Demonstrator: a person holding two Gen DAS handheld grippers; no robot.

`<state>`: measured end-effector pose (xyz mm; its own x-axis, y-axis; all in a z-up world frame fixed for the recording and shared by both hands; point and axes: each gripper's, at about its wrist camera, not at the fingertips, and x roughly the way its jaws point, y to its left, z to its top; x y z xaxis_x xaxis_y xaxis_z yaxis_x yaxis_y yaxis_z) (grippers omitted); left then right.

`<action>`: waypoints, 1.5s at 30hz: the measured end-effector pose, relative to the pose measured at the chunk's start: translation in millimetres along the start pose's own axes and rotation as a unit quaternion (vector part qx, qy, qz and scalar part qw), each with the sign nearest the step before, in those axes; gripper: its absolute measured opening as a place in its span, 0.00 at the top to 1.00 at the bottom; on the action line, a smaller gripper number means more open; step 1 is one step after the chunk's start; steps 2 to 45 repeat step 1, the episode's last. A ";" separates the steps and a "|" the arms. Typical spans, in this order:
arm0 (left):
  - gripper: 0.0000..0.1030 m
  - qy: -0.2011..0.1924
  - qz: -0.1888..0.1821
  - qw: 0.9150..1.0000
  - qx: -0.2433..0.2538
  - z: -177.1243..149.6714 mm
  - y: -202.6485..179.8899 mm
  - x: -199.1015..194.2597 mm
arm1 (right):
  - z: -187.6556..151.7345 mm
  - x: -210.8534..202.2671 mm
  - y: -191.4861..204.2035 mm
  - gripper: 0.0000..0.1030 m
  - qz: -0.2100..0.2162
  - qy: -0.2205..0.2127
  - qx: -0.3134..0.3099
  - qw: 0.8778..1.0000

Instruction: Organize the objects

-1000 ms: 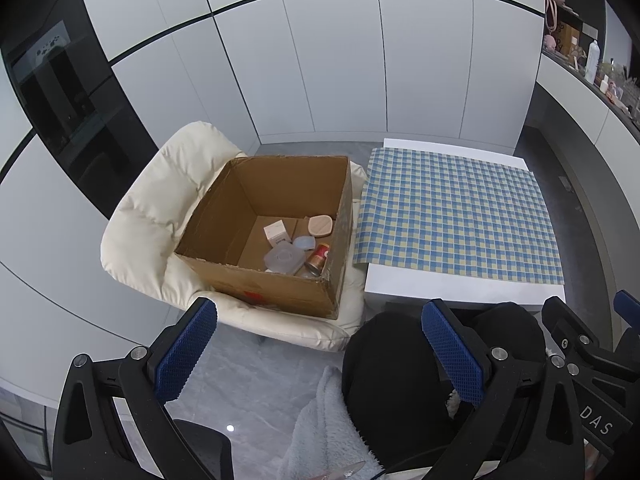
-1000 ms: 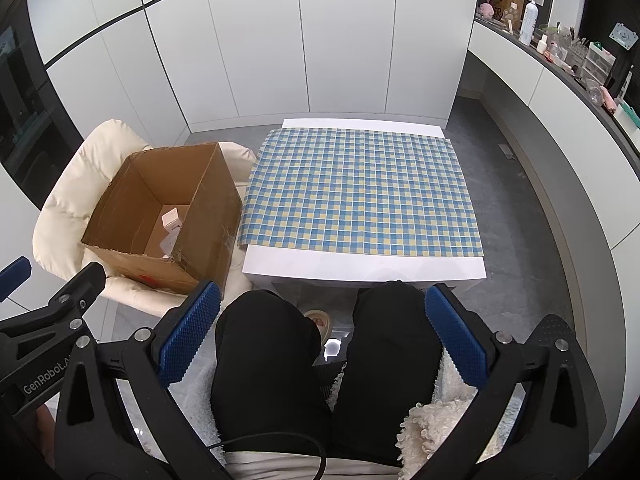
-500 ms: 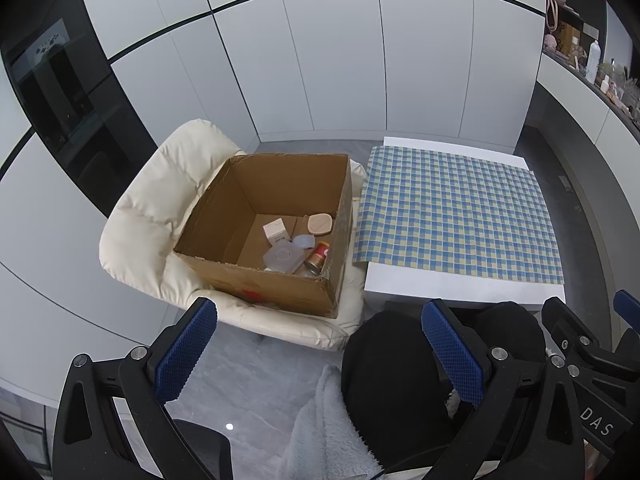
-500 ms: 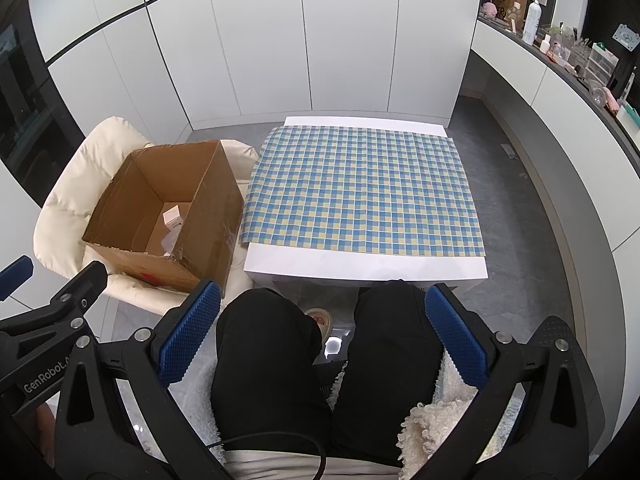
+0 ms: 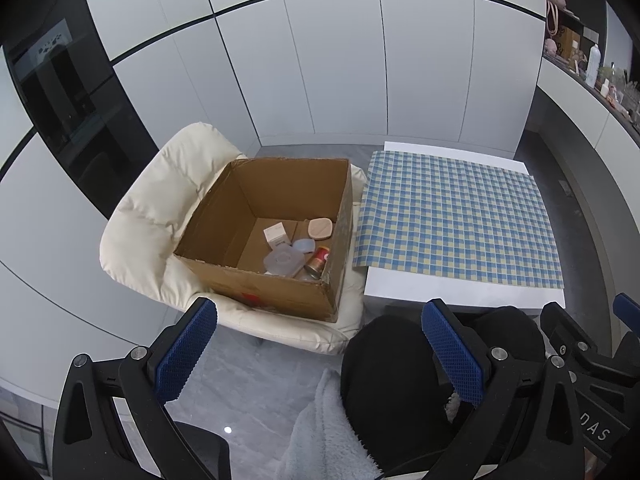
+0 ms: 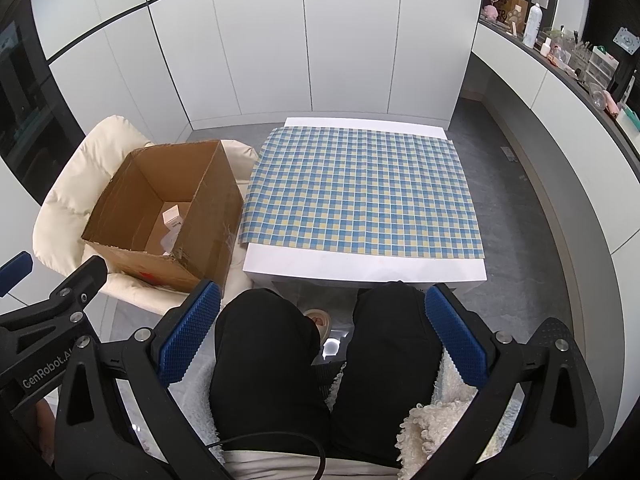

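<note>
Hovering above the person's lap, the left claw and right claw gape wide, grasping nothing. The cardboard box sits on a cream chair beside the checkered counter.

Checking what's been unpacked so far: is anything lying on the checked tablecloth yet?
No. In the right wrist view the checked tablecloth is bare, and the small items still sit inside the cardboard box on the chair.

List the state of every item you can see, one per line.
Brown cardboard box: open, on the cream chair.
Small white carton: in the box.
Red-labelled can: on its side in the box.
Blue checked cloth: flat, bare.
Left tool: open, empty.
Right tool: open, empty.
</note>
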<state>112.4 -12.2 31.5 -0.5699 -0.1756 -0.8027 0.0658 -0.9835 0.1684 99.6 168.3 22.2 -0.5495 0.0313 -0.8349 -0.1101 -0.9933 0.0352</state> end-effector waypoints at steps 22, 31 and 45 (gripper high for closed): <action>0.01 0.000 0.001 1.000 0.000 -0.1 -0.2 -0.1 | -0.1 0.1 -0.5 0.00 0.000 0.000 0.000 1.000; 0.01 0.000 0.001 1.000 0.000 -0.1 -0.2 -0.1 | -0.1 0.1 -0.5 0.00 0.000 0.000 0.000 1.000; 0.01 0.000 0.001 1.000 0.000 -0.1 -0.2 -0.1 | -0.1 0.1 -0.5 0.00 0.000 0.000 0.000 1.000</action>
